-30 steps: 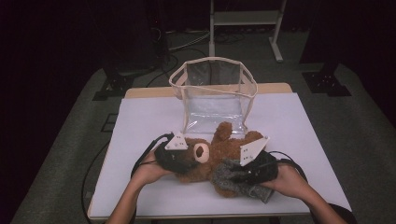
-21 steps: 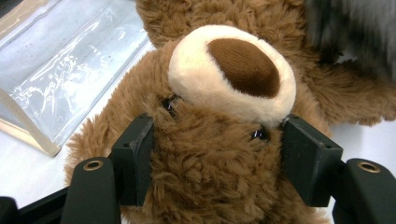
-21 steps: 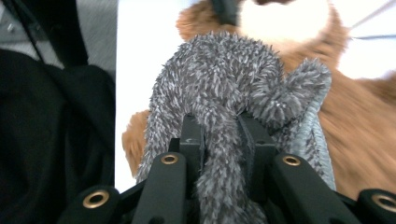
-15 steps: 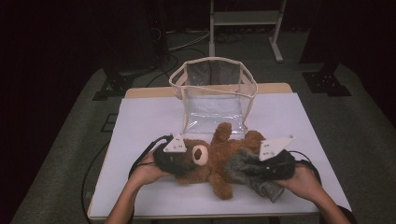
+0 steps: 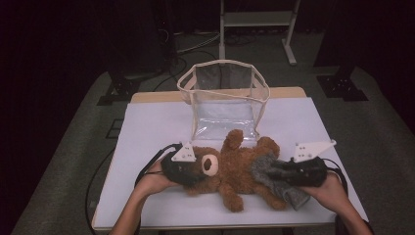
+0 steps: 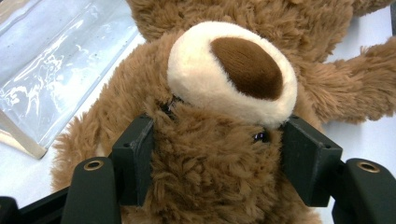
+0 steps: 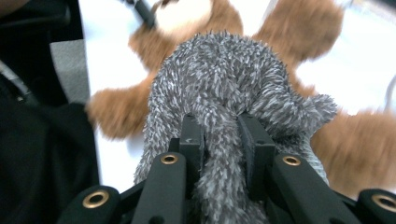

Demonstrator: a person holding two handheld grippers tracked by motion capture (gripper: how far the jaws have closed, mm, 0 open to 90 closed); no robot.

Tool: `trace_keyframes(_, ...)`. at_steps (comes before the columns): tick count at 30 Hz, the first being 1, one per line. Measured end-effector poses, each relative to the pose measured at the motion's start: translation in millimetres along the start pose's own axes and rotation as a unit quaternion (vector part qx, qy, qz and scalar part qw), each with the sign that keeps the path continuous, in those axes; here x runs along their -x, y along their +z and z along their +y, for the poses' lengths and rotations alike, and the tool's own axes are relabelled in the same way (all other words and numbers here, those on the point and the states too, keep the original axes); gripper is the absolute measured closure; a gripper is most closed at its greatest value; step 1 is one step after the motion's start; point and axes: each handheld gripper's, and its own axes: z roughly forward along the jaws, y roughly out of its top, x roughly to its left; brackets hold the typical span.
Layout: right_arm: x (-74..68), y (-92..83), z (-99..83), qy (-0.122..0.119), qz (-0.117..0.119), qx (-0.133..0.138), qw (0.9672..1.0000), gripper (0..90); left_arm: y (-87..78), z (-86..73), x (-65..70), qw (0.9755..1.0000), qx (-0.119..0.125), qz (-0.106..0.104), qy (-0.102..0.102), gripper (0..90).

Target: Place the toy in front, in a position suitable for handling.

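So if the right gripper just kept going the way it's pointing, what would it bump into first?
The right gripper points across the table toward the person's left, its fingers shut on the grey fuzzy cloth. Going straight on, it would likely press that cloth into the teddy bear lying just beyond it.

Dim room, grey carpet (image 5: 73, 161), white table (image 5: 147, 127)

Both forearms come in low over the table edge, hands wrapped around their tools. The left gripper (image 5: 188, 169) has its jaws partly apart, clamped on something bulky (pads pressed in), while the right gripper (image 5: 281, 169) is pinched nearly closed on a fold, lying level and pointing inward.
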Motion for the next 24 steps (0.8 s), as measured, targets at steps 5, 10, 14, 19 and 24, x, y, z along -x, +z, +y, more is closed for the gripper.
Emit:
trace_keyframes(5,13.4,33.9,27.3,-0.009,0.016,0.003,0.9998,73.0,-3.8,-2.5,3.0,0.9999,-0.009,0.003,0.012,31.4)
trace_keyframes(10,15.2,37.3,20.7,-0.003,0.012,0.004,0.9999,73.0,-12.3,3.6,2.9,0.9999,0.001,0.011,0.013,25.9)
trace_keyframes(14,11.4,31.8,8.4,0.004,0.020,0.004,0.9998,72.9,-12.2,8.8,5.2,0.9997,0.003,0.004,0.022,28.4)
trace_keyframes(19,7.8,33.1,27.7,-0.016,0.029,-0.016,0.9993,73.1,-6.9,5.9,8.4,0.9993,-0.012,-0.009,0.035,33.7)
trace_keyframes(24,12.5,59.1,62.8,-0.050,0.046,-0.031,0.9972,73.0,-8.9,4.7,10.9,0.9987,-0.021,-0.014,0.044,34.7)
